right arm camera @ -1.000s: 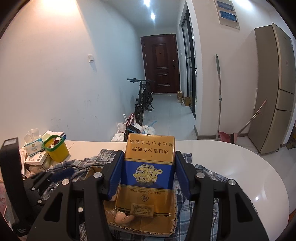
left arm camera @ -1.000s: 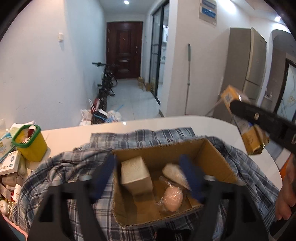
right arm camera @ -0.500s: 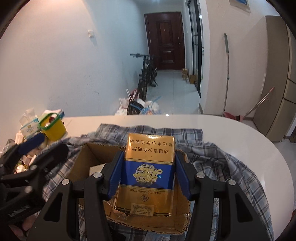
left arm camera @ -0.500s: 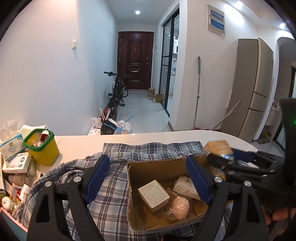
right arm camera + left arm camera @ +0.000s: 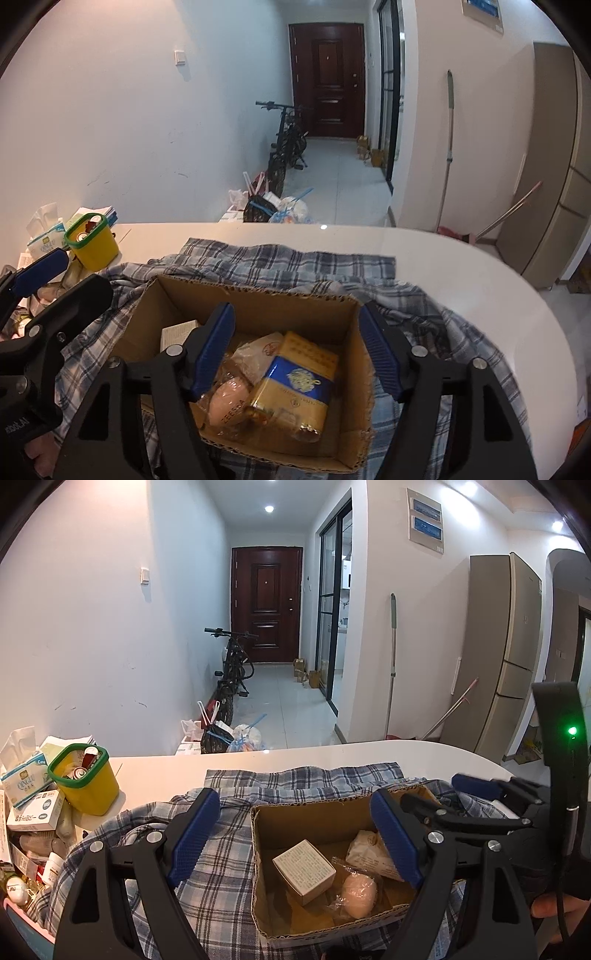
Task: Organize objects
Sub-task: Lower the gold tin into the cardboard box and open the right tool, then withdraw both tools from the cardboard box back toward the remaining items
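- The gold-and-blue carton (image 5: 295, 384) lies in the right half of the cardboard box (image 5: 258, 306), tilted, its gold top end toward the far wall and its near end down on the box floor. My right tongs (image 5: 295, 354) hang just above it with the blue pads spread wide and nothing between them.
- Just left of the carton, touching it, sits a pink egg-shaped thing in clear wrap (image 5: 358, 891), with a pale wrapped packet (image 5: 364, 849) behind it.
- In the left half of the box lies a small white box (image 5: 304, 871), tilted on one edge, apart from the carton.
- My left tongs (image 5: 295, 842) are held over the near left corner of the cardboard box, pads wide apart and gripping nothing; the right pad (image 5: 395, 838) overlaps the pale packet in my left view, but I cannot tell whether it touches it.
- The cardboard box stands open-topped on a crumpled blue plaid shirt (image 5: 295, 258), which spreads around it on every side.
- The shirt lies on a white rounded table (image 5: 480, 280).
- At the table's left end stands a yellow tub with a green rim (image 5: 83, 779), and beside it a tissue pack (image 5: 22, 775) and a heap of small boxes and bottles.
- Beyond the table a hallway runs to a dark red door (image 5: 266, 603), with a bicycle (image 5: 231, 675) by the left wall and a mop (image 5: 392, 664) leaning against the right wall.
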`<state>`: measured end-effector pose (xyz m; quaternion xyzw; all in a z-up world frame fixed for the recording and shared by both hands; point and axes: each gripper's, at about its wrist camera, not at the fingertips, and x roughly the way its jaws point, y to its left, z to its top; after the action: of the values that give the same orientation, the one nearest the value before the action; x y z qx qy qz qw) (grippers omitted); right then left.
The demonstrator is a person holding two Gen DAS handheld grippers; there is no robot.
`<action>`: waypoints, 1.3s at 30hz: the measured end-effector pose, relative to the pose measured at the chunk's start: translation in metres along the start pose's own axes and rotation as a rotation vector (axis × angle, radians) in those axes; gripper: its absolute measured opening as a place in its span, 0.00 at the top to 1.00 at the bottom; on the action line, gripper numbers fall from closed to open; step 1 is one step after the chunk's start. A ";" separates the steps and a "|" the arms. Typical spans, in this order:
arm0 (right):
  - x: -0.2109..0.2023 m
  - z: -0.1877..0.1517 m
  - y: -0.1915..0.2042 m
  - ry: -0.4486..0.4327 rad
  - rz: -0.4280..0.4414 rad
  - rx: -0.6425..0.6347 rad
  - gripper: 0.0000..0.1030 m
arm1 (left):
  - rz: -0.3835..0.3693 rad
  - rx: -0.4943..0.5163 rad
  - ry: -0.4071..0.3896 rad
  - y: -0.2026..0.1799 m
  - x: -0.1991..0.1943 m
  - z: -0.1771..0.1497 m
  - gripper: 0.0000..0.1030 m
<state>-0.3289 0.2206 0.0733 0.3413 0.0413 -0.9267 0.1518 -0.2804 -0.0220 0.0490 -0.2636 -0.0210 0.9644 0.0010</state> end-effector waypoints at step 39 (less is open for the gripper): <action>-0.128 0.021 0.009 -0.392 -0.026 -0.022 0.28 | 0.061 0.030 -0.355 -0.006 -0.119 0.024 0.09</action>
<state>-0.2469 0.2402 0.1716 0.1523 0.0256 -0.9767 0.1488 -0.1902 -0.0185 0.1300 -0.0898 0.0016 0.9956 -0.0280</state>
